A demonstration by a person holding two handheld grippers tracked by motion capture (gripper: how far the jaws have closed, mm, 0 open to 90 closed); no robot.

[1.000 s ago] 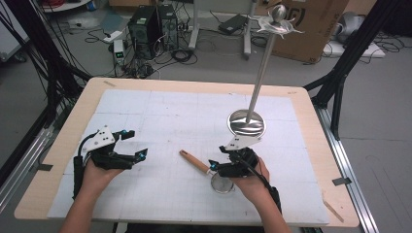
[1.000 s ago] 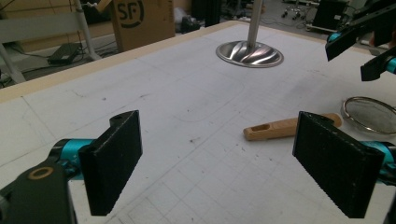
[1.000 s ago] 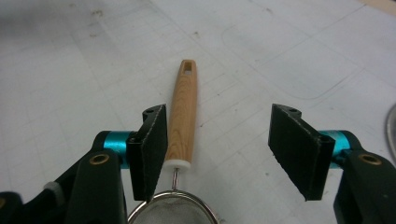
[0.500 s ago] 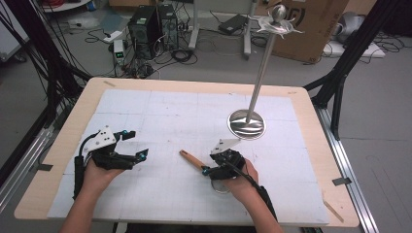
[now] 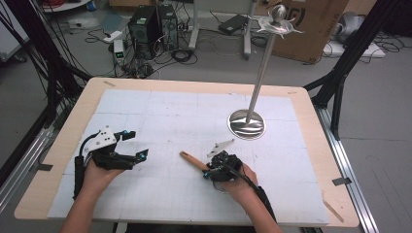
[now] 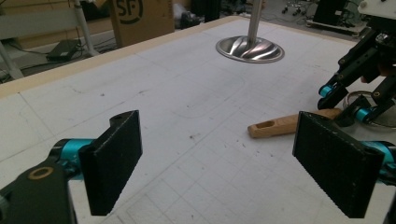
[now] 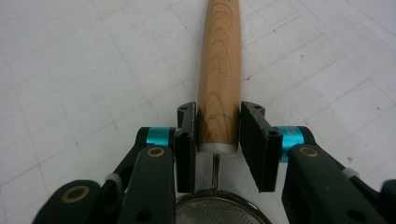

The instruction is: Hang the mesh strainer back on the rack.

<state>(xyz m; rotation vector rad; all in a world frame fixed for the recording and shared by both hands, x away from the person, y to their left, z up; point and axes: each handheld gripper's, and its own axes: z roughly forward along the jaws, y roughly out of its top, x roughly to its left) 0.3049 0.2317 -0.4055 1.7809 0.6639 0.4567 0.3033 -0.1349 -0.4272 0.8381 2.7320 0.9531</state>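
A small strainer lies on the white mat, its wooden handle (image 5: 192, 161) (image 7: 219, 70) pointing away from the mesh ring (image 7: 217, 210). My right gripper (image 5: 210, 171) (image 7: 218, 135) straddles the near end of that handle. Its jaws have just been closing, and the pads stand close on either side of the wood with a thin gap showing. My left gripper (image 5: 137, 144) (image 6: 217, 158) rests at the left of the mat, open wide and with nothing between its pads. The left gripper view has the handle (image 6: 289, 125) and the right gripper (image 6: 343, 105) at its right.
A tall metal stand with a round polished base (image 5: 247, 124) (image 6: 250, 49) rises at the back right of the mat, its hooked top (image 5: 277, 22) high above. The wooden table edge (image 5: 194, 85) frames the mat. Cables and boxes lie on the floor beyond.
My right gripper has come down and to the left onto the strainer handle, and its jaws have narrowed around it. The left gripper has stayed where it was.
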